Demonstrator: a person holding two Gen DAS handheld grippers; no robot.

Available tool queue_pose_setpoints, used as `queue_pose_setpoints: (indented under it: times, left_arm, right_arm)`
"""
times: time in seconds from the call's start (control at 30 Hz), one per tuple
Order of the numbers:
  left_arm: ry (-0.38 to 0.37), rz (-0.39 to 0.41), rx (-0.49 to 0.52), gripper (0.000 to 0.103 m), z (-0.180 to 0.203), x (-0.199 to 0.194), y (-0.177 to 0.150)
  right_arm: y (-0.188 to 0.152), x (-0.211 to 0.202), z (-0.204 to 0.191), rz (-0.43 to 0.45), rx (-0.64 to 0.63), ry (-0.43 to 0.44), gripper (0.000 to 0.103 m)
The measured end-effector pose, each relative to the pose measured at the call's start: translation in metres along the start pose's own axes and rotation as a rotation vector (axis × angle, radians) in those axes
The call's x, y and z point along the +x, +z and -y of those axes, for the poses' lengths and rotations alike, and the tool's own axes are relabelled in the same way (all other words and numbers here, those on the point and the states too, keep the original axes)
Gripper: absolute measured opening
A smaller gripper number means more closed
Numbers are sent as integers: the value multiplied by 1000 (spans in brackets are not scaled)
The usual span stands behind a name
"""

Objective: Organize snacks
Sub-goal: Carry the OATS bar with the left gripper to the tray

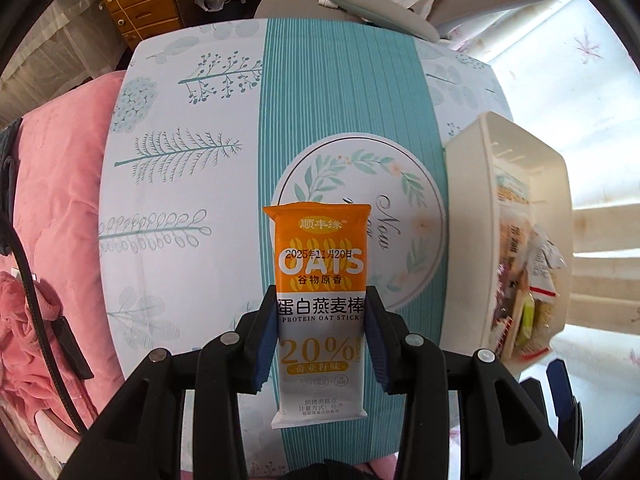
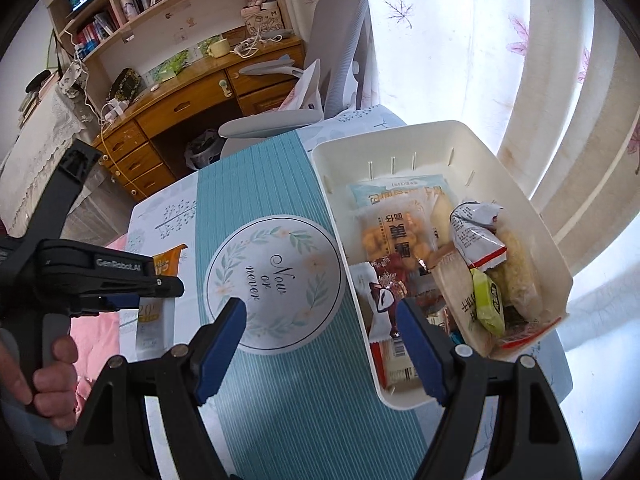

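Observation:
My left gripper [image 1: 321, 320] is shut on an orange and white oat stick packet [image 1: 320, 264], held upright above the teal table runner [image 1: 344, 92]; both blue pads press its sides. In the right wrist view the same oat stick packet [image 2: 154, 304] shows at the left behind the left gripper's black body, which a hand [image 2: 48, 376] grips. A white basket [image 2: 436, 136] full of several snack packets [image 2: 396, 236] sits on the table's right side, also seen as the white basket [image 1: 468, 208] in the left wrist view. My right gripper [image 2: 322, 340] stands open over the basket's near left rim, with nothing held.
The table [image 1: 172, 184] wears a white leaf-print cloth with a round "Now or never" mat [image 2: 276, 280]. A pink blanket [image 1: 60, 200] lies left of it. A grey chair [image 2: 272, 124], a wooden desk [image 2: 188, 100] and curtains [image 2: 540, 80] stand beyond.

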State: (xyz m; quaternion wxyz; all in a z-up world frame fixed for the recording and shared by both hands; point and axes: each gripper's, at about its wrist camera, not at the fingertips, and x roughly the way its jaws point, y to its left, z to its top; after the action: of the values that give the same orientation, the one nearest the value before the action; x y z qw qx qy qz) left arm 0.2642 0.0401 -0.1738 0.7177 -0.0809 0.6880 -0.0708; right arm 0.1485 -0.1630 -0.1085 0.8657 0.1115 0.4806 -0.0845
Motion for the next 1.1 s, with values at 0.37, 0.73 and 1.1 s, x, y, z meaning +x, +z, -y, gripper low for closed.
queue_pose_setpoints:
  times: [0.37, 0.73, 1.1]
  left_arm:
    - [36, 56, -53, 38, 38, -33, -26]
    - [39, 123, -129, 38, 102, -53, -45]
    - [9, 144, -120, 39, 174, -44, -47]
  right_arm:
    - [7, 0, 38, -24, -41, 89, 78]
    - [25, -10, 94, -44, -166, 201, 78]
    - [44, -9, 152, -39, -200, 208, 78]
